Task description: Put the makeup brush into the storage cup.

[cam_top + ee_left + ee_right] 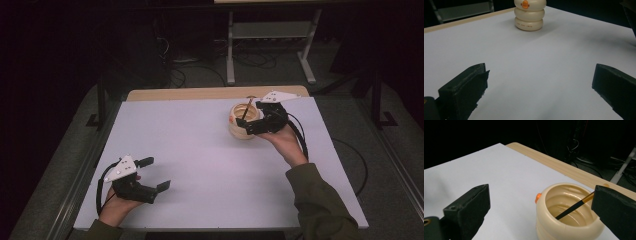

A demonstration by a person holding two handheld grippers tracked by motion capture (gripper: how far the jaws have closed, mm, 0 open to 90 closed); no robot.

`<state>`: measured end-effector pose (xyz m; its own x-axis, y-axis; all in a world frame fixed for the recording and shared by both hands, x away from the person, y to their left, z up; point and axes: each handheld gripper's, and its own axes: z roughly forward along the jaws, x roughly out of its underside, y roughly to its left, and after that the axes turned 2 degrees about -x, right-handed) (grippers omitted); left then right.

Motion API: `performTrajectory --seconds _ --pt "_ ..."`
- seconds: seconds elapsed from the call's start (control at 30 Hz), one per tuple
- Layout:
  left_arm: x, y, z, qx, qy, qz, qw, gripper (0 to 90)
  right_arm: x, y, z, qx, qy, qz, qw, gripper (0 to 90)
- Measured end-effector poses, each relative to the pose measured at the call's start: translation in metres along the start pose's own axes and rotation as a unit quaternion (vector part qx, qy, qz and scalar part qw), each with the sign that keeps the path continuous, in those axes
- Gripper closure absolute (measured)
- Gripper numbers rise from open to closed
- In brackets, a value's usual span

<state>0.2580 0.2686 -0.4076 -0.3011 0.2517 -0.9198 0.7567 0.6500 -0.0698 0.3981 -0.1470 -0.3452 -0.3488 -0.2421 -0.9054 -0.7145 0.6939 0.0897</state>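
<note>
High view: a white tabletop [210, 165] carries a cream, ringed cup [241, 123] near its far right part. A thin brush [246, 108] leans inside the cup, its top sticking out above the rim. The right claw [256, 119] sits at the cup's right side, jaws spread, held by a hand in a green sleeve. The left claw [156, 173] rests near the front left corner, well apart from the cup, with its jaws wide and nothing between them.

Left gripper view: the left claw [539, 87] stands wide open over bare tabletop [536, 65]. The cup [529, 15] stands upright far ahead, with an orange knob on its side.

Right gripper view: the right claw [539, 205] is spread wide and grips nothing. The cup [569, 215] is just below, between the jaws and nearer the right one. The brush [576, 206] slants across the cup's hollow, dark at its lower part and amber higher up, its upper end passing behind the right jaw. Whether that jaw touches the brush I cannot tell. A wooden edge borders the tabletop [486, 170] beyond the cup.
</note>
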Motion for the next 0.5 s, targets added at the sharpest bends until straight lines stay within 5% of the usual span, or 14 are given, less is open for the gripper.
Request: performTrajectory --seconds 0.5 --pt "0.0 0.0 0.0 0.0 0.0 0.0 1.0 0.0 0.025 0.01 -0.019 -0.012 -0.003 -0.001 0.9999 1.4"
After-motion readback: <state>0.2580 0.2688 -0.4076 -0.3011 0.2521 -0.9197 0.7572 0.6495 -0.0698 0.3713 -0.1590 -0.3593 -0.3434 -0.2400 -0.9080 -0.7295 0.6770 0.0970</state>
